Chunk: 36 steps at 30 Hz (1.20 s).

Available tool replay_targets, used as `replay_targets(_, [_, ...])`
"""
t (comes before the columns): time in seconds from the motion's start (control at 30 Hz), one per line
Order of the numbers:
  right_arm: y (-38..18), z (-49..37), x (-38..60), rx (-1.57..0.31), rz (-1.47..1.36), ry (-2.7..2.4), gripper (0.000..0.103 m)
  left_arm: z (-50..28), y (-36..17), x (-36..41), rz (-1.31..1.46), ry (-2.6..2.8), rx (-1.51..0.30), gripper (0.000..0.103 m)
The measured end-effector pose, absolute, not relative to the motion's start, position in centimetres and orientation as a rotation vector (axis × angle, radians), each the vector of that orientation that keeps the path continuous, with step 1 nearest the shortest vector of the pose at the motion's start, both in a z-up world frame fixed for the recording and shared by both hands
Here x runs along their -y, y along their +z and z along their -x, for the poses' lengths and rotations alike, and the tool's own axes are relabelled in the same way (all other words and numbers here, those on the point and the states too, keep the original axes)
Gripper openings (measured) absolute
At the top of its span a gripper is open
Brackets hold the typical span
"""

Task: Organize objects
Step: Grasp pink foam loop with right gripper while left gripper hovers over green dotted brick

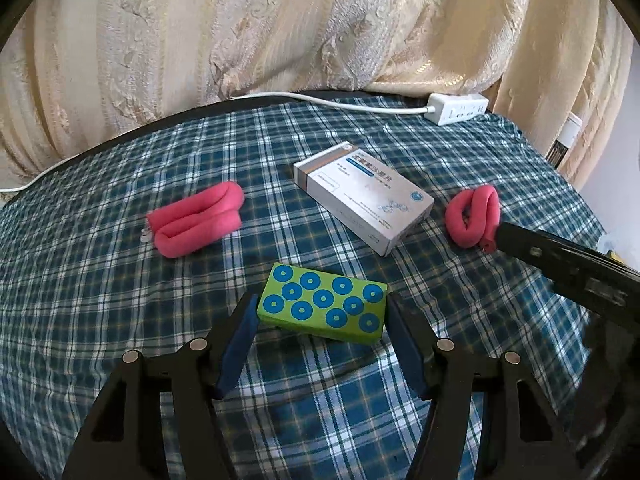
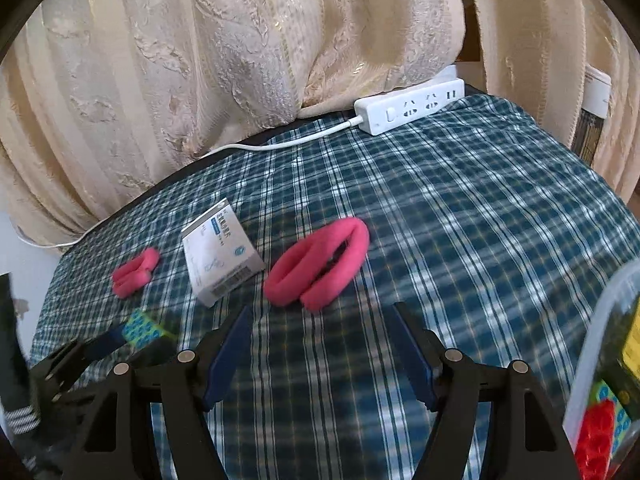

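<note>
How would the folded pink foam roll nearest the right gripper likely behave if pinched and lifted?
The pink foam roll looks soft and tube-like, so it would probably squash under the pads rather than resist. It lies bent double with its ends loose, so it may spring open or flop when lifted. It is likely light; the open right gripper hovers just short of it.

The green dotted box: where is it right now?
In the left wrist view, the green dotted box lies on the plaid cloth between the open left gripper jaws, nearer than the white carton.
</note>
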State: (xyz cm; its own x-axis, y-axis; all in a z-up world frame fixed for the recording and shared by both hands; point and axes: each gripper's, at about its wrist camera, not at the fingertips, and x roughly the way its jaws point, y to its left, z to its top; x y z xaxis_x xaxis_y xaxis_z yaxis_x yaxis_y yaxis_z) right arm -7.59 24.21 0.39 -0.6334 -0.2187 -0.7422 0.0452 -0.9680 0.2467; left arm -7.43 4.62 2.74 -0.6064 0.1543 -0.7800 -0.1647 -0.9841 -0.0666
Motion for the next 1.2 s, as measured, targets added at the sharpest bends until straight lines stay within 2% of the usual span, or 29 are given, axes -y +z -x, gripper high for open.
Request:
replay_targets(0.63, [-1.1, 12.6, -21.6, 0.161, -1.328, -2.719, 0.074, 7.7, 2.7, -3.8, 1.319, 2.666, 0.035, 0.064])
replay_targets(0.83, [-1.3, 12.5, -20.8, 0.05, -1.33, -2.746, 0.073, 7.7, 2.8, -3.8, 1.319, 2.665, 0.034, 0.064])
replay_targets(1.2, [-1.2, 11.8, -21.3, 0.078, -1.325, -2.74, 0.068, 7.6, 2.8, -4.2, 1.313, 2.655, 0.019, 0.064])
